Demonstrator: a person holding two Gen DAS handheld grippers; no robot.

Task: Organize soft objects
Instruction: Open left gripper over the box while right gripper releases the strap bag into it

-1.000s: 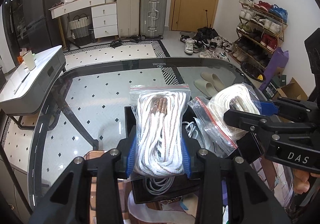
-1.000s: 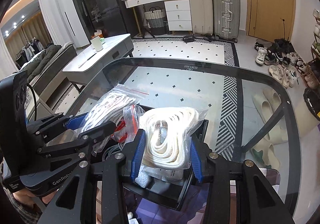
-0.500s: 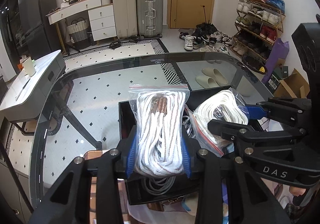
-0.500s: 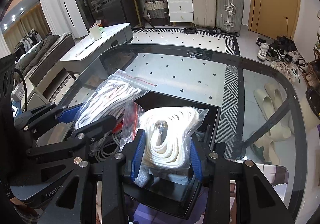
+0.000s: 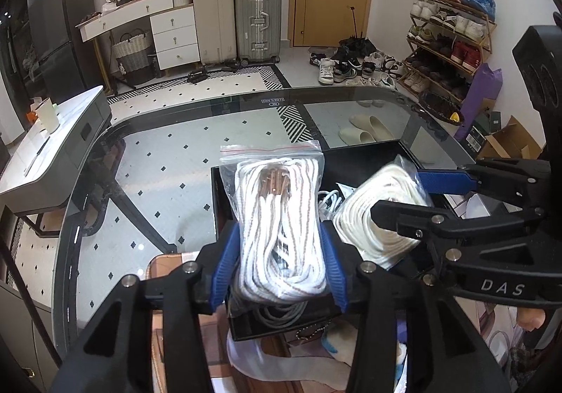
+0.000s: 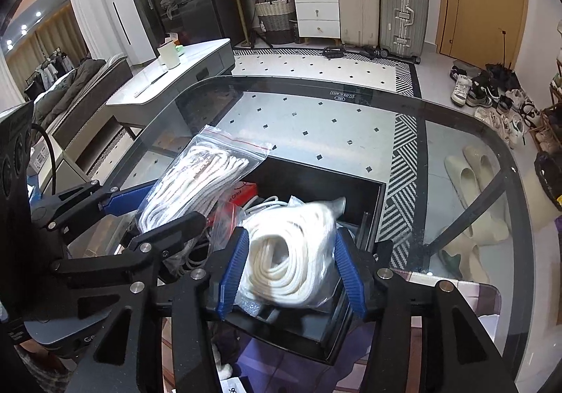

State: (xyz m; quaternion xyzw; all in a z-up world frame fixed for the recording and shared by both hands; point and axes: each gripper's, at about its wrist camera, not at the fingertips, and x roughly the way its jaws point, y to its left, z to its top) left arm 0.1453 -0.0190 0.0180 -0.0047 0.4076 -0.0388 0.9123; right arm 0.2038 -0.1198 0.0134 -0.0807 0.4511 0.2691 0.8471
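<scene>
Item: two zip bags of coiled cord, both over the black box (image 5: pixel 354 156) at frame centre on the glass table (image 5: pixel 147 161). My left gripper (image 5: pixel 279 264) has the striped-cord bag (image 5: pixel 277 217) between its blue pads, jaws opening. My right gripper (image 6: pixel 289 268) has the cream-rope bag (image 6: pixel 291 252), blurred, apparently slipping free, jaws opening likewise. Handling: I release low inside the walls, bags side by side, clear of the grey cable (image 5: pixel 281 314) beneath.
</scene>
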